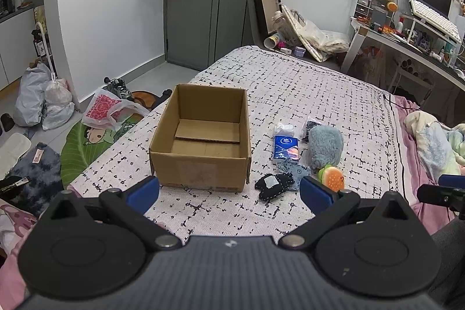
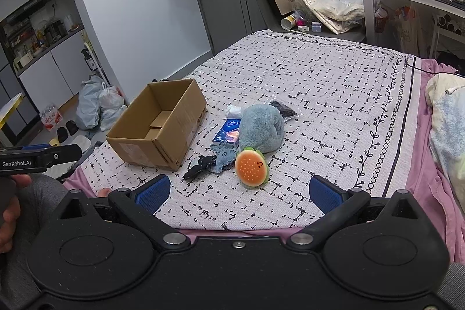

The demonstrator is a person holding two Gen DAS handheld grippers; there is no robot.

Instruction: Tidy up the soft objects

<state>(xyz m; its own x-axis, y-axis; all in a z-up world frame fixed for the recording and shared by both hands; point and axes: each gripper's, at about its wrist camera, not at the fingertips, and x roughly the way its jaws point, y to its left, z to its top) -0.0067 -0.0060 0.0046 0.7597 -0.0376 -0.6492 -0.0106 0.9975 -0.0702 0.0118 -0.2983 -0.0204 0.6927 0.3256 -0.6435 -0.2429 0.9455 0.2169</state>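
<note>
Your right tongs (image 2: pixel 239 195), wide open and empty, sit nearest the burger plush (image 2: pixel 251 169) at twelve o'clock; left tongs (image 1: pixel 229 192) likewise gape empty.

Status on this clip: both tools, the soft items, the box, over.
Left tool and right tool open, empty. Brown cardboard box empty on bed. Orange burger plush, fluffy grey-blue plush beside box, untouched. Nothing blocking.

a lived-in home bedroom: a bed (image 1: pixel 319 95) with patterned cover, door (image 1: pixel 203 5) hung with clothes at 12 o'clock, cluttered computer desk (image 1: pixel 407 42) at 2 o'clock.
</note>
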